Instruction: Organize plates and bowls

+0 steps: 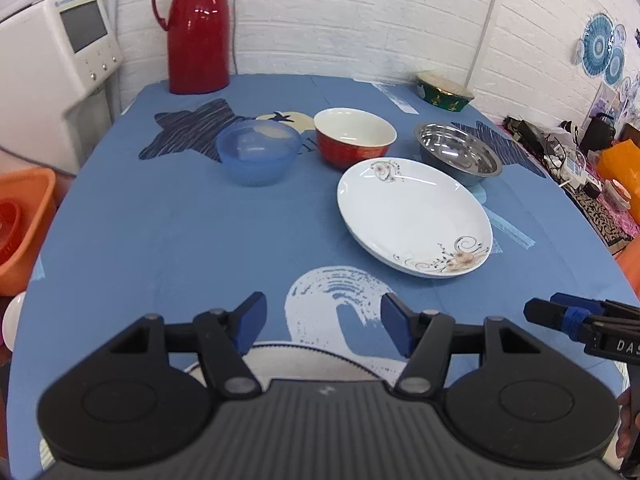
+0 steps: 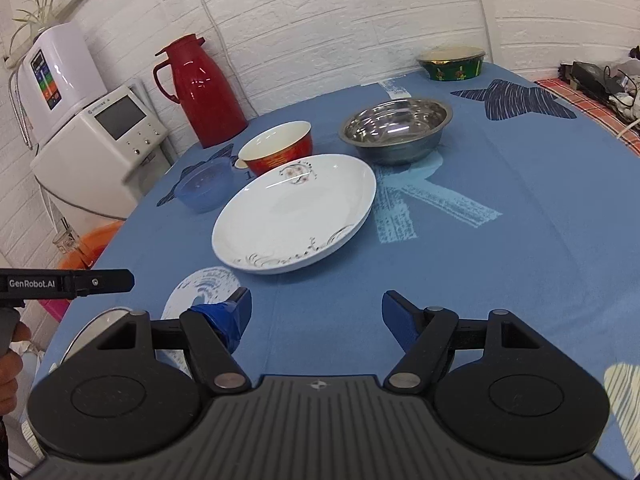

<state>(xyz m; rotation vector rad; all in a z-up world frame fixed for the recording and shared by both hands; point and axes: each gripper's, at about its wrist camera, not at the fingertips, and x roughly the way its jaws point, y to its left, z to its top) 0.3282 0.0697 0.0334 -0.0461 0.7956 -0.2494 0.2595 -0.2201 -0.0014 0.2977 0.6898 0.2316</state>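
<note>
Your left tool (image 1: pixel 323 322) and right tool (image 2: pixel 316 316) are both gaping wide, gripping nothing, hovering low over the blue-clothed bench (image 1: pixel 160 232). The white floral plate (image 1: pixel 414 216) is sitting just ahead. Behind it the red bowl (image 1: pixel 354 136) and steel bowl (image 1: pixel 458 154) are standing close by; the blue plastic bowl (image 1: pixel 258 152) is lying left of the red one. A red thermos jug (image 1: pixel 198 28) is standing at the far edge.
</note>
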